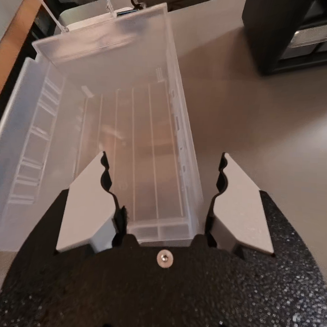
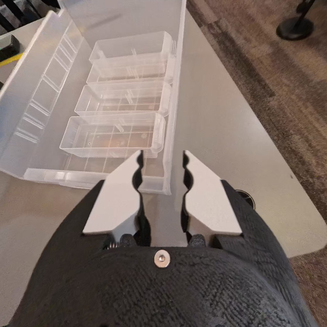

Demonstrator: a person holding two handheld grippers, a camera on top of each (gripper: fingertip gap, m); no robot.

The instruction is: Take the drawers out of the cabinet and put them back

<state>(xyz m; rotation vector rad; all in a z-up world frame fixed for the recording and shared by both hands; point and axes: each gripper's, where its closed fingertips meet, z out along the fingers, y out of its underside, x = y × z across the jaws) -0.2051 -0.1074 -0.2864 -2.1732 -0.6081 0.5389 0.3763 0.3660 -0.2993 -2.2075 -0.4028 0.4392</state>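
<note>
The translucent plastic cabinet [image 1: 109,67] lies on the grey table. In the right wrist view, the cabinet [image 2: 31,92] holds several clear drawers in a row, from the nearest drawer [image 2: 109,138] to the farthest drawer [image 2: 131,46], with their handles toward its right wall. In the blurred left wrist view no drawers show distinctly through the frosted shell. My left gripper [image 1: 164,155] is wide open and empty, with the cabinet's near end between its fingers. My right gripper [image 2: 162,153] is open and empty, just above the cabinet's near right corner.
The grey table [image 2: 221,123] ends at a rounded edge on the right, with brown carpet [image 2: 274,88] and a black stand base [image 2: 293,30] beyond. A black box-shaped unit [image 1: 286,35] stands at the far right of the table. A white device [image 1: 79,23] sits behind the cabinet.
</note>
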